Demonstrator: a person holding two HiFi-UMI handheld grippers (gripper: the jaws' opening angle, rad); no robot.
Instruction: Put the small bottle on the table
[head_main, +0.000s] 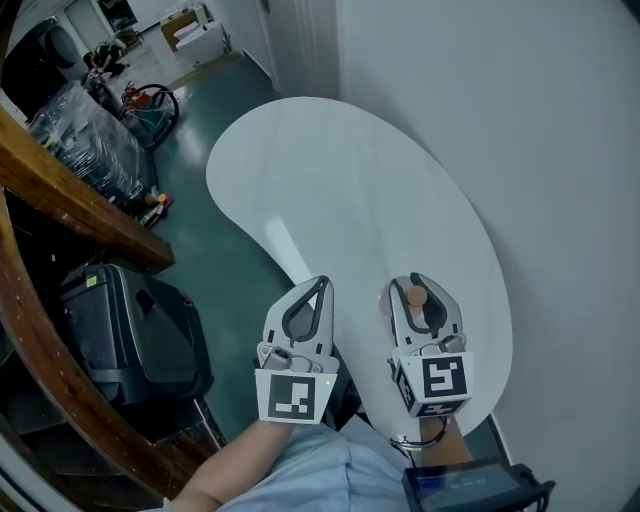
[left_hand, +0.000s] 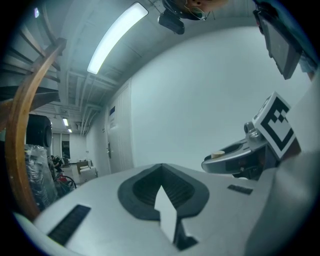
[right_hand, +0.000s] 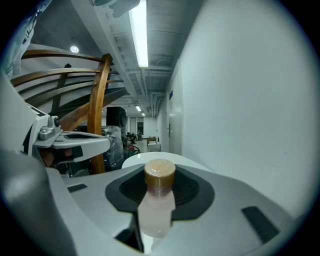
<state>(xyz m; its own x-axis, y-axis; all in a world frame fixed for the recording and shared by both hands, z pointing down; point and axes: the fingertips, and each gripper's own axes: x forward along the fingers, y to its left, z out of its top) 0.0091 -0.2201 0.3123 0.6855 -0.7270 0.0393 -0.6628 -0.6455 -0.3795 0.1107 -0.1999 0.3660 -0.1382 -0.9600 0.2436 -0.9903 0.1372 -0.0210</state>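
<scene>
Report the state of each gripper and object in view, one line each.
Left gripper: shut, nothing between its jaws.
Right gripper: shut on the bottle.
Bottle: capped, upright, held between the right jaws over the table.

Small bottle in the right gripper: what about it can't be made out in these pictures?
- Base of the small bottle: in the right gripper view it sinks out of sight low between the jaws. The head view shows only its cap, and the right gripper covers the rest.
- Whether it touches the table: hidden beneath that gripper in the head view.
- Any label: the body is blurred at close range in the right gripper view.
</scene>
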